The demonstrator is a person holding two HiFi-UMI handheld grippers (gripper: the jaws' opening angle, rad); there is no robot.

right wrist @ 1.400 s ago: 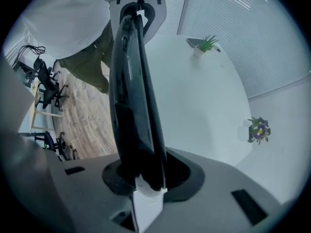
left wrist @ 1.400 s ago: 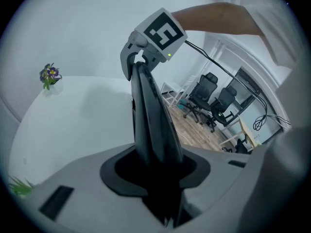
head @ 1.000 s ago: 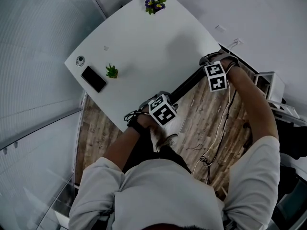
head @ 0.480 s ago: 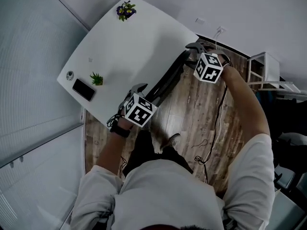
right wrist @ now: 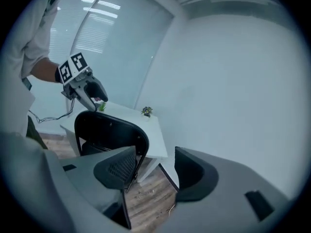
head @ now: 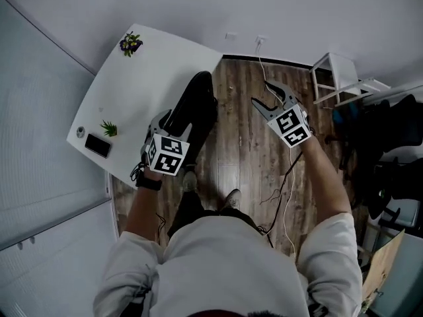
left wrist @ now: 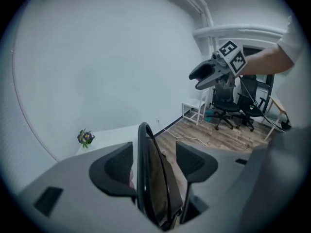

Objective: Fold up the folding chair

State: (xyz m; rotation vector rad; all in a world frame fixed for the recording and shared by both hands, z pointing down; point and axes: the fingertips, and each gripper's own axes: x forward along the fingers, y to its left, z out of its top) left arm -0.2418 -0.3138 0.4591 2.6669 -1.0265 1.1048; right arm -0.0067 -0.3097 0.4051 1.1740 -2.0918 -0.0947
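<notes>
The black folding chair point(head: 193, 107) stands folded flat on the wood floor, leaning by the white table point(head: 152, 65). My left gripper point(head: 160, 123) is at the chair's left side. In the left gripper view its jaws stand apart, with the chair's thin edge point(left wrist: 151, 188) between them and no pad pressing on it. My right gripper point(head: 268, 98) hangs open over the floor, well to the right of the chair, holding nothing. In the right gripper view the chair's rounded back point(right wrist: 107, 127) shows behind the left jaw.
On the table lie a phone point(head: 97, 146), a small green plant point(head: 109, 129) and a pot of flowers point(head: 130, 43). A white stool point(head: 334, 71) and dark office chairs point(head: 390, 131) stand at the right. A cable point(head: 281, 190) trails over the floor near the person's shoes point(head: 231, 200).
Both grippers have risen from the chair low at the table's edge. The right one has let go, rolled over and swung away to the right. The chair now stands flat and upright.
</notes>
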